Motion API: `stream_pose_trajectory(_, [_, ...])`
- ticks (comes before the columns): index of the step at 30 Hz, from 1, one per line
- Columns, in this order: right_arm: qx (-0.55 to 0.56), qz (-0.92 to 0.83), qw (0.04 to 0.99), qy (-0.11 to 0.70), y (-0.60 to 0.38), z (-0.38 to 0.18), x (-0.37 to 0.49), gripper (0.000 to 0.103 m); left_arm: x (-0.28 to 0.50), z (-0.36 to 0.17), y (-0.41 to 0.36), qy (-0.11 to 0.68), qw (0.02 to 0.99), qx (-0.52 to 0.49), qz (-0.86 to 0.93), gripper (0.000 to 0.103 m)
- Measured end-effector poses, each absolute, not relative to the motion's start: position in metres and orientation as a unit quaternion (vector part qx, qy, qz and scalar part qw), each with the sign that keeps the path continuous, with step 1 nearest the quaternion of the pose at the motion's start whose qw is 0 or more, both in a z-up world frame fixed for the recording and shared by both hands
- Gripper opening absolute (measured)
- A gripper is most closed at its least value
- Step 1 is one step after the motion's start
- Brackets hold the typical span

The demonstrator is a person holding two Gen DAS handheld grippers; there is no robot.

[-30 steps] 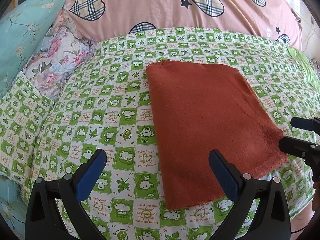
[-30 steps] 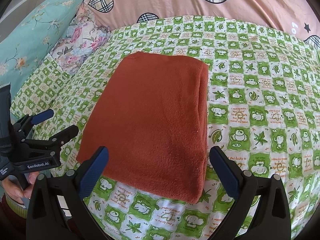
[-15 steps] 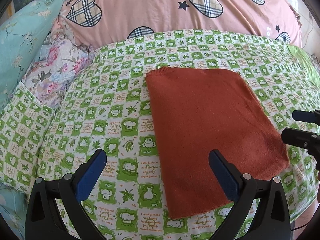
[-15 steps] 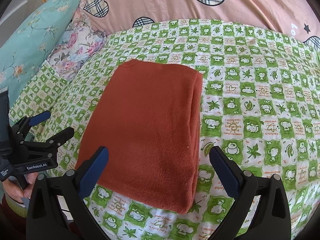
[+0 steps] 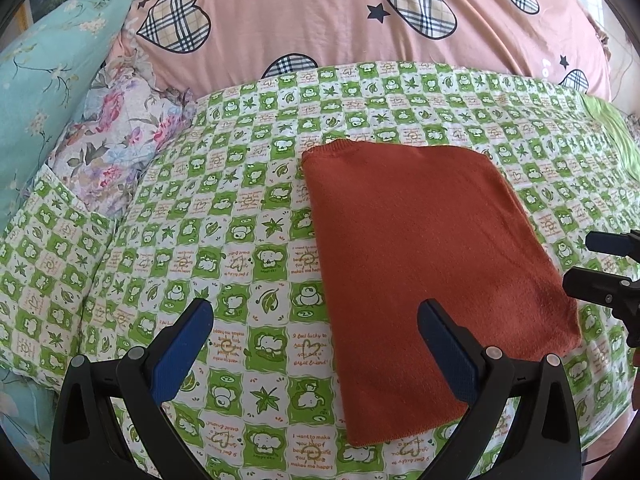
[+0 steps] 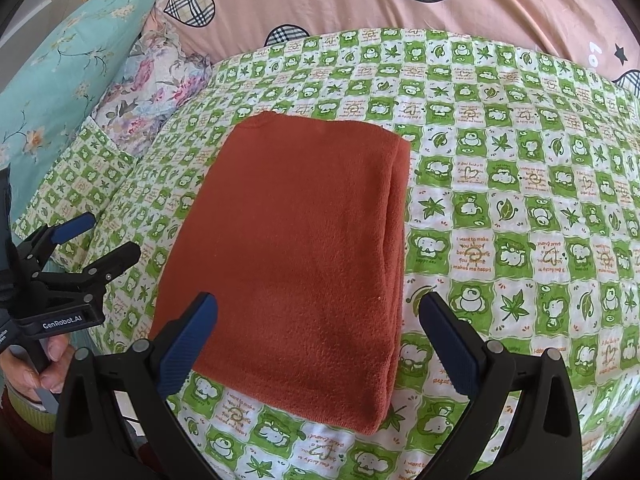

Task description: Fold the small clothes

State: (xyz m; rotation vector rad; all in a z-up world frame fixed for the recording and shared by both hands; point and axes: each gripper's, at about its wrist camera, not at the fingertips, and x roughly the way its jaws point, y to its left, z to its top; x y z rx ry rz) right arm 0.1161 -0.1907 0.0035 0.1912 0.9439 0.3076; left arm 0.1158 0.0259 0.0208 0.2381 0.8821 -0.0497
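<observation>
Rust-orange knit garment (image 6: pixel 296 248) lies folded mid-frame on the green checked sheet (image 6: pixel 500 184). Your left gripper (image 5: pixel 316 344) and right gripper (image 6: pixel 318 336) hang released, empty. Fold looks finished; next, another halving or set aside.

Fuzzy matt rust knit garment (image 6: pixel 296 240), smooth printed cotton sheet (image 6: pixel 520 208)

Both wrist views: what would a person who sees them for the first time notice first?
The eye goes first to the rust-orange folded garment, lying flat in the middle of the green-and-white checked bedsheet. Next come the two open hand-held grippers near its front edge: the left hand-held gripper and the right hand-held gripper, neither holding cloth. Behind, a pink quilt with plaid hearts fills the top.
</observation>
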Motion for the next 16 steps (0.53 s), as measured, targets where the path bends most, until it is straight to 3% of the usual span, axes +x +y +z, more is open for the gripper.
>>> stream_pose_trajectory(16, [0.085,0.153,0.871,0.458,-0.188,0.003,0.133,0.101,0.124,0.024,0.025,0.421,0.901,0.105,-0.032,0.102])
